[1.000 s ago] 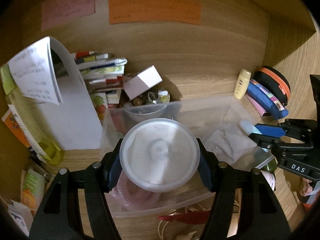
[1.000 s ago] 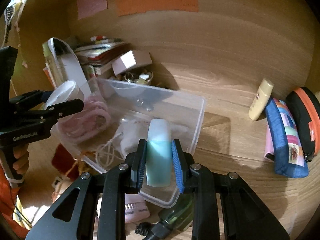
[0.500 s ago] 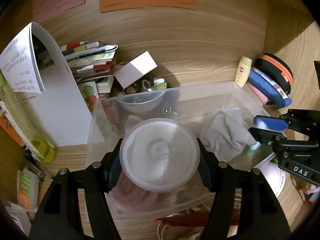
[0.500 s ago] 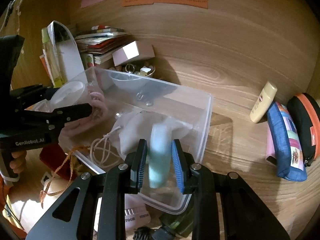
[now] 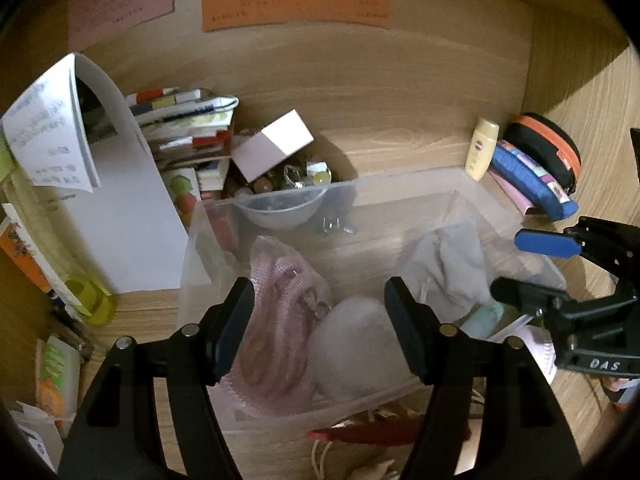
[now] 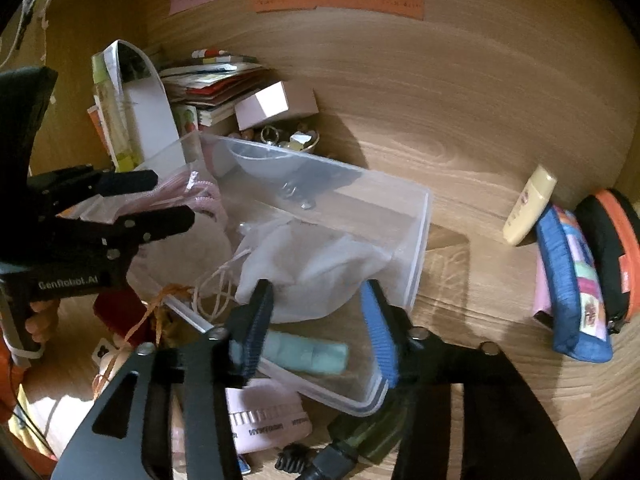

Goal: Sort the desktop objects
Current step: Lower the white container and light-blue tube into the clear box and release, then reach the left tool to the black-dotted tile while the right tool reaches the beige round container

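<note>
Both claws spread over the bin, drops look done, but it's crowded in there

The right claw [image 6: 316,328] has just been opening and now stands spread, nothing pinched; the teal tube [image 6: 306,354] lies flat on the floor of the clear bin [image 6: 418,248], beside the white pouch [image 6: 316,264]. The left claw [image 5: 320,332] is spread too, with the round white container [image 5: 352,344] lying below it in the bin next to the pink cord [image 5: 276,312]. My worry: pulling out carelessly could snag the pouch's drawstring or bump the bin wall, and that light bin might slide across the worktop [image 6: 480,120].
</note>
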Tool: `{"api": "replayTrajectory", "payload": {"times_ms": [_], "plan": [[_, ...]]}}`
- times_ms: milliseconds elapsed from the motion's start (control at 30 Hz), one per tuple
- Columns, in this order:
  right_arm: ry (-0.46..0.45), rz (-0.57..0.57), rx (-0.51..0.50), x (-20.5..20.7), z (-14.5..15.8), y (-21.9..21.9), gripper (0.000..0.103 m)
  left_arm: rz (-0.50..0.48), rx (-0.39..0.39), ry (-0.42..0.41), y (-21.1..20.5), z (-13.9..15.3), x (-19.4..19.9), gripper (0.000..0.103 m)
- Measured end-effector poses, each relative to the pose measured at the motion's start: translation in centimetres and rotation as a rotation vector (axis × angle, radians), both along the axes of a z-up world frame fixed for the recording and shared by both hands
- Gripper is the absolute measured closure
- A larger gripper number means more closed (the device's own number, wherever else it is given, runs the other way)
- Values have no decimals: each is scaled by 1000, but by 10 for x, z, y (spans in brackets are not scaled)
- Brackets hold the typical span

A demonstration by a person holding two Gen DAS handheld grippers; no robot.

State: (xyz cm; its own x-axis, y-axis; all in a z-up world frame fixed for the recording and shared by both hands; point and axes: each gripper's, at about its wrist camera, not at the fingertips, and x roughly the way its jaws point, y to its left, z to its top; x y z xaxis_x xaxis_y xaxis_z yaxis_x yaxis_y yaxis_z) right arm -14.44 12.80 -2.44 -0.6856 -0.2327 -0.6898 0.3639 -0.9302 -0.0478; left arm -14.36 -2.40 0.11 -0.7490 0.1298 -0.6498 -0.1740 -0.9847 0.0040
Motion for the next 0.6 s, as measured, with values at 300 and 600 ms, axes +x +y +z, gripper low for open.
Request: {"api": "replayTrajectory", "payload": {"times_ms": [300,600], "plan": [[36,-26,-19,21,16,10,22,19,-6,72,-7,24,27,17],[15,-24,-35,51,14,19,21,37,-35,78,-15,25,65,8]]}}
